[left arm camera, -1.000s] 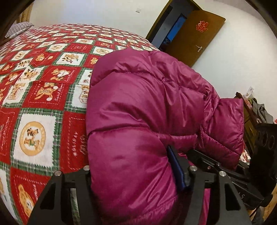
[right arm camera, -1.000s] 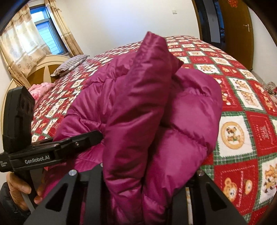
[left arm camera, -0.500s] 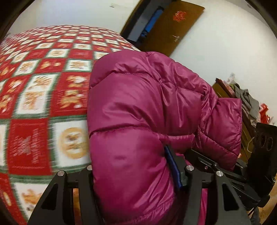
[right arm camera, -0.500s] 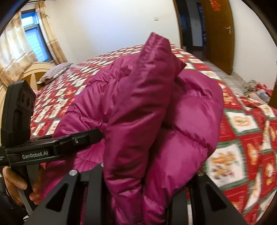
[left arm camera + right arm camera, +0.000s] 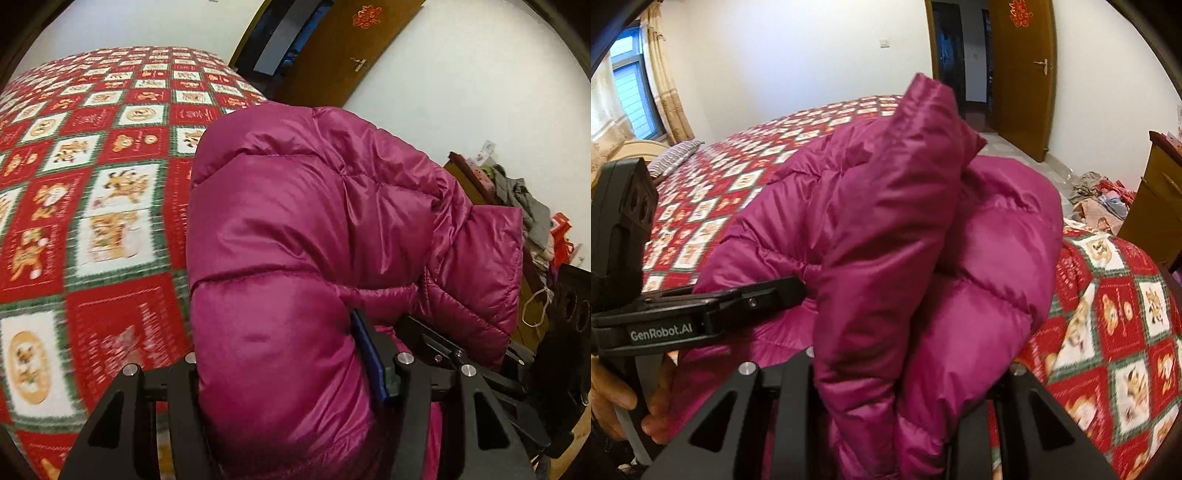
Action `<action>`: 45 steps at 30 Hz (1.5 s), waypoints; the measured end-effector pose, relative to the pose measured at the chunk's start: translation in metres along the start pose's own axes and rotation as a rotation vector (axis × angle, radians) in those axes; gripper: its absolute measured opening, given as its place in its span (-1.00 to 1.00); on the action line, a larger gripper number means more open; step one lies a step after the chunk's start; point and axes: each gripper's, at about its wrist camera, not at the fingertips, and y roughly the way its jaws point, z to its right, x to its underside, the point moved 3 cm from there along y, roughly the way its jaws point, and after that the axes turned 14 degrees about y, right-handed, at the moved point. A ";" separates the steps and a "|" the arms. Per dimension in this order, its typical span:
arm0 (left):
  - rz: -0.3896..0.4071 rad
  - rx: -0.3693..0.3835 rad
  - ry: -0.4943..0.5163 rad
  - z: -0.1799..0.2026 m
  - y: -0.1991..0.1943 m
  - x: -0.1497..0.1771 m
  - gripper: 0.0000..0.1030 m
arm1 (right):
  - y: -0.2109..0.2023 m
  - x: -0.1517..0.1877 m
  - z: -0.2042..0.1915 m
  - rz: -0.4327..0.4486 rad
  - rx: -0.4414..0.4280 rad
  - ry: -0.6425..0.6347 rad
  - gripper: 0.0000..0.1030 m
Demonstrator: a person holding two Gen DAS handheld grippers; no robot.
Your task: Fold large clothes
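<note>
The puffy magenta quilted down jacket is bunched into a thick bundle and held up over the bed with the red, green and white bear-patterned patchwork quilt. The left gripper has its jaws spread wide around a fat fold of the jacket, pinching it from both sides; a blue pad on one finger presses into the shiny fabric. The right gripper likewise has its jaws clamped on a doubled-over wad of the same jacket, one flap of which stands up in a peak above the rest. From the right wrist view, the left gripper's black body reaches in from the side and touches the jacket, with the person's hand wrapped on its handle. A brown wooden door stands behind the bed, and a heap of clothes lies on furniture by the wall.
</note>
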 end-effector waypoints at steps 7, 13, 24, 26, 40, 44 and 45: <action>-0.023 -0.071 0.013 0.008 0.036 -0.014 0.13 | 0.025 -0.017 0.039 -0.038 -0.013 0.020 -0.43; -0.033 -0.154 0.026 0.008 0.051 -0.019 0.29 | 0.038 -0.024 0.073 -0.062 -0.083 0.126 -0.02; -0.037 -0.260 0.107 0.014 0.055 -0.018 0.47 | -0.034 -0.030 0.102 0.126 0.093 0.216 0.21; -0.039 -0.285 0.116 0.016 0.055 -0.018 0.48 | -0.054 -0.041 0.093 0.198 0.166 0.207 0.03; -0.042 -0.362 0.169 0.026 0.048 -0.019 0.48 | 0.024 -0.059 0.080 0.056 0.322 0.259 -0.12; -0.041 -0.361 0.171 0.027 0.047 -0.022 0.54 | 0.033 -0.043 0.096 0.038 0.332 0.260 -0.05; -0.043 -0.356 0.168 0.027 0.046 -0.024 0.54 | 0.035 -0.040 0.099 0.038 0.335 0.254 -0.03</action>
